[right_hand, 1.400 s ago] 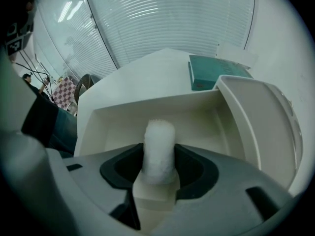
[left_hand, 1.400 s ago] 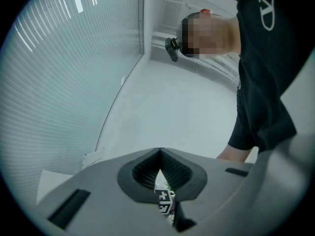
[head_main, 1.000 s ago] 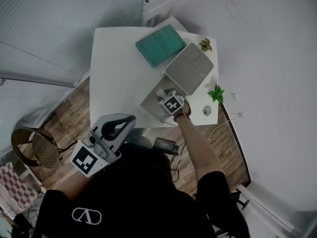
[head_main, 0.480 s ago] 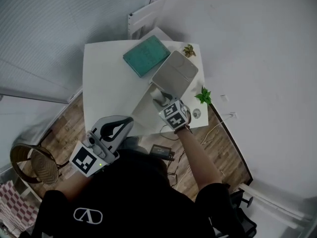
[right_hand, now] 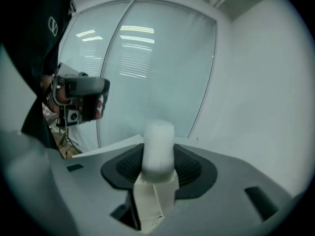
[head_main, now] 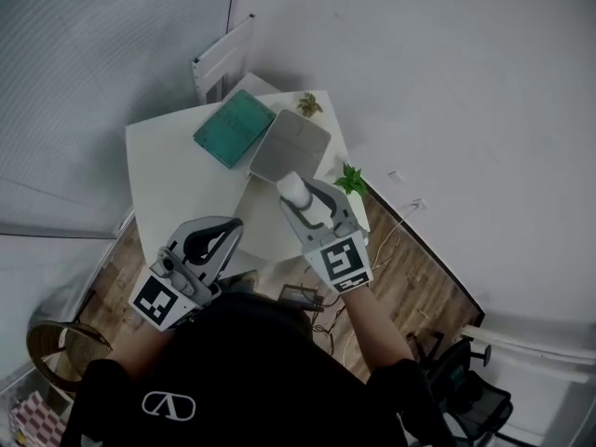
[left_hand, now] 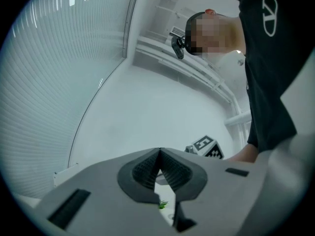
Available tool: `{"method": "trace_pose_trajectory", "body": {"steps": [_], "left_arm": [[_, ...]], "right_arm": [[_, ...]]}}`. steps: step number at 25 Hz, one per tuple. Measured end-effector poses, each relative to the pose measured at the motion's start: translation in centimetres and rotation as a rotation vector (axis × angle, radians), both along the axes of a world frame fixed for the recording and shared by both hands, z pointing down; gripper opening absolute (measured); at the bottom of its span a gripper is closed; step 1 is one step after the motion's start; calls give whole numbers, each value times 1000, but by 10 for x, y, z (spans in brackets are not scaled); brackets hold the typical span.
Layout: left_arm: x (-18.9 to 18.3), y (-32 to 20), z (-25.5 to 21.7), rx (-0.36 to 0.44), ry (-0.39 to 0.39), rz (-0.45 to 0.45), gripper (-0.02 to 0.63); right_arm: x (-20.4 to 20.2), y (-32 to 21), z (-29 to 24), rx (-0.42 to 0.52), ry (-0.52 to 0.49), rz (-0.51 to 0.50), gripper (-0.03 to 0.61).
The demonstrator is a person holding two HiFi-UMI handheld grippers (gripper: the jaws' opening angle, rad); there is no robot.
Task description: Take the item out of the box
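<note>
walls (head_main: 447, 82) — white | floor (head_main: 424, 282) — wood planks | table (head_main: 177, 175): white, square

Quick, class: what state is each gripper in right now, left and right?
Left gripper: closed, holding nothing.
Right gripper: closed on the white item.

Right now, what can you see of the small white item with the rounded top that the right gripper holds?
The small white item has a rounded, matte, slightly fuzzy-looking top on a squarish off-white base that looks like folded card or plastic. It stands upright between the dark ribbed pads of the right gripper, which press on its two sides. It is held up in the air, and only the pads touch it.
</note>
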State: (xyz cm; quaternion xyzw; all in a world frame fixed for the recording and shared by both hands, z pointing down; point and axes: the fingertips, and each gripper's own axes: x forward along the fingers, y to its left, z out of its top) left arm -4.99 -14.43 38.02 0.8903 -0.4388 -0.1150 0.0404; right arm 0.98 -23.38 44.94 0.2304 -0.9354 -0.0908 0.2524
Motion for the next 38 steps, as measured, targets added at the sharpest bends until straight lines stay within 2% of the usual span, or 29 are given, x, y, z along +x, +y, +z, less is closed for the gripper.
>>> {"method": "trace_pose_trajectory", "body": {"steps": [6,12,17,29,38], "left_arm": [[22,-13,-17,41,-1,51,5],[33,-22,-31,81,4,77,5],[34,-23,-35,98,0,86,5],[34,-30,-45,108,-12,104,5],[33,-31,-46,108,-13,118,5]], "right_arm": [[35,16,-73,40,-219,86,187],[66,35,-103,149,-299,153,187],[81,52,-117,198,-403,180,187],[101,57,-132,212,-579,257,187],[100,59,-127,226,-609,280,187]]}}
